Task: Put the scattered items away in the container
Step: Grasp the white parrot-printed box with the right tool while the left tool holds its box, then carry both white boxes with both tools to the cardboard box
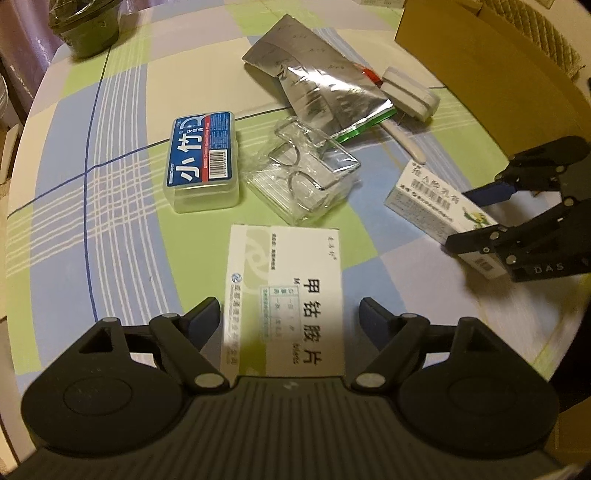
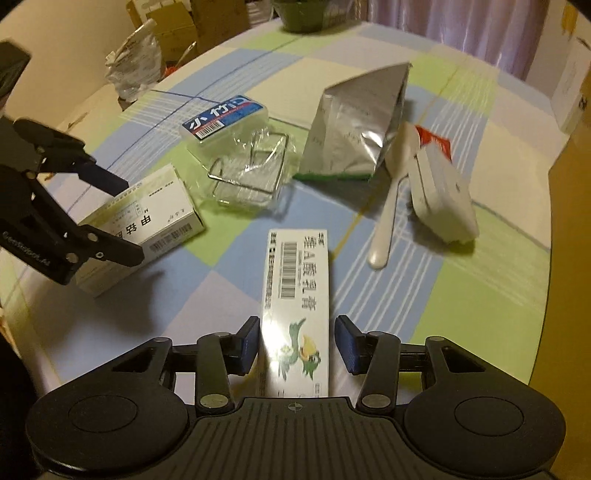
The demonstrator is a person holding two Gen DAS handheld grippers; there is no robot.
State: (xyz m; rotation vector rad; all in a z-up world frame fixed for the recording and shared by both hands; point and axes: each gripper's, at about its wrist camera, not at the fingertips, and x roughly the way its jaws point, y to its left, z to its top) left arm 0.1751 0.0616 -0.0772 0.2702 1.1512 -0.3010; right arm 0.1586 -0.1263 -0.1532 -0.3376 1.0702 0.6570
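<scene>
left wrist view: the left gripper (image 1: 291, 314) points down at a white tablet box (image 1: 284, 295) printed "甲钴胺片" and "tablets", with a green swirl logo. its blue pads stand wide, one on each side of the box, with a gap at each side; nothing is pressed.

at 10 o'clock from the box lies a clear floss case (image 1: 201, 162) with a blue label reading "小竹" and a barcode. at 12 o'clock sits a clear packet (image 1: 306, 173) holding a wire frame. beyond it, toward 1 o'clock, a silver foil pouch (image 1: 314, 77) with a green edge lies partly over a white spoon (image 1: 406, 144), beside a white block (image 1: 410, 96). a brown carton (image 1: 491, 55) stands at 2 o'clock, a dark pot (image 1: 85, 26) at 11 o'clock. all rest on a checked cloth (image 1: 110, 221) of blue, green and cream.

at 3 o'clock the right gripper (image 1: 476, 218) straddles a long cream box (image 1: 436, 206). from the right wrist view that box (image 2: 295, 306) reads "维a酸乳膏", with a barcode and a green bird picture. the right gripper (image 2: 297, 347) has its pads narrow around it; the left pad looks to touch the box, the right pad shows a slim gap, so a firm grip cannot be told.
</scene>
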